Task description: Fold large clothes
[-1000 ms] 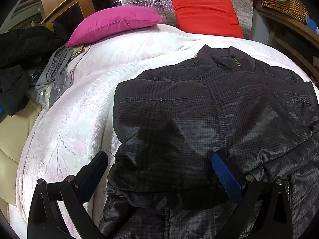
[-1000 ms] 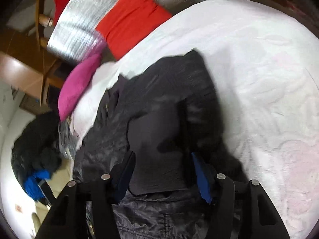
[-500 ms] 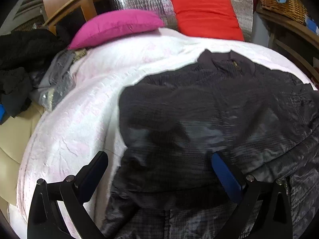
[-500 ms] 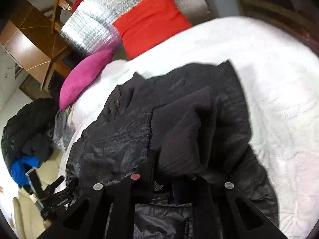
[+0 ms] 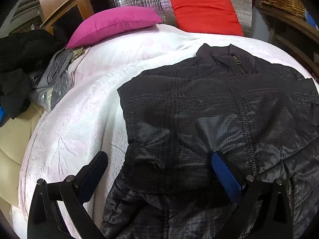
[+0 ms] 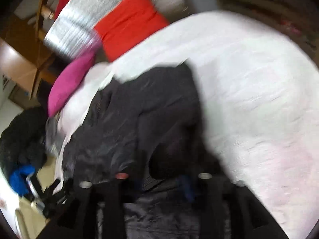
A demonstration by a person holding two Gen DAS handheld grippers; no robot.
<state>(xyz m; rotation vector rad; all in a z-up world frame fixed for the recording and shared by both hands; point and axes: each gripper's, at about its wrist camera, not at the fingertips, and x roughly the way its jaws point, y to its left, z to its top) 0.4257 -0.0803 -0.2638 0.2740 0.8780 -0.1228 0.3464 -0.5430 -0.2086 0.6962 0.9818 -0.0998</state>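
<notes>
**Both grippers angled down, right one opening**

My left gripper (image 5: 159, 171) points steeply down with its jaws spread wide, the left finger (image 5: 93, 171) and the blue-padded right finger (image 5: 227, 177) well apart and pressing on nothing. My right gripper (image 6: 159, 183) also tilts down; its view is blurred, its jaws are opening, and dark cloth shows between them.

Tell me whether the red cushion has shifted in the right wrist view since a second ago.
Yes, but only in the picture: the red cushion sits in the same spot against the silver headboard, so the camera moved, not the cushion.
</notes>
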